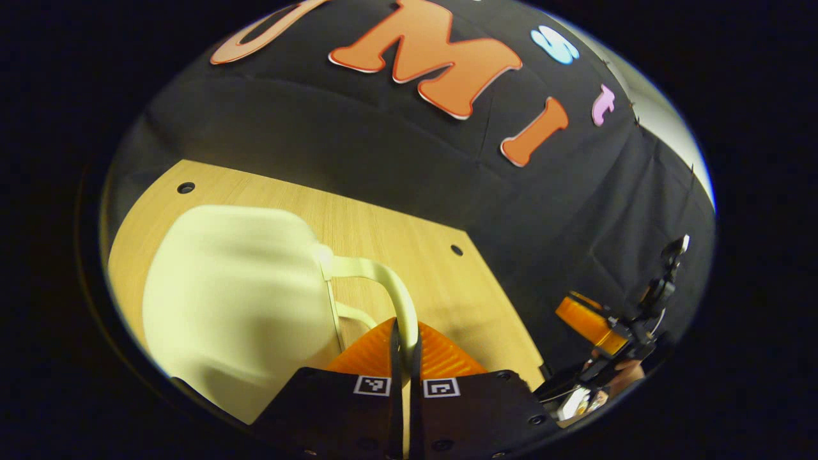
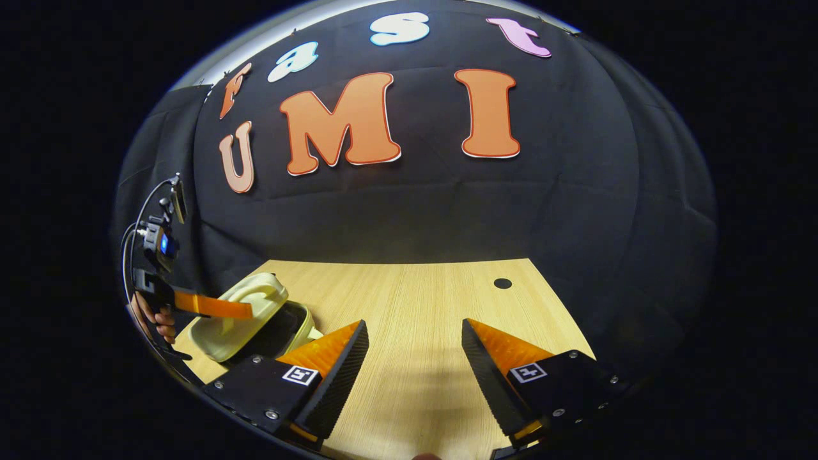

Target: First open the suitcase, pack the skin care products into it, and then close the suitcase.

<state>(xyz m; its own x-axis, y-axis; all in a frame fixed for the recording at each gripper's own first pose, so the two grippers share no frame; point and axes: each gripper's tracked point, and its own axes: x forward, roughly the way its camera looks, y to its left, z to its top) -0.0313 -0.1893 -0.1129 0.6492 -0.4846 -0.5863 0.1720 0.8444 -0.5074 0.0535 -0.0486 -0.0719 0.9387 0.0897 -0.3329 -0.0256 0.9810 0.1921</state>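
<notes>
Left tongs (image 1: 404,348) pinched nearly together, fingers almost touching. Right tongs (image 2: 414,358) spread wide, level. A hand (image 2: 156,319) grips the left tongs' handle.

One suitcase (image 1: 230,300), one table (image 2: 422,300), two tongs (image 1: 404,348) (image 2: 414,358).

dim booth | table (image 2: 415,300) brightly lit | suitcase (image 1: 236,300) motion-blurred | edges fisheye-warped

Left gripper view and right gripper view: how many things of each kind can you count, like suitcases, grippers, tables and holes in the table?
Suitcases: 1, pale yellow, lid partly up
Grippers: 2, left gripper shut on the suitcase handle, right gripper open
Tables: 1
Holes seen in the table: 2
Total: 6
</notes>
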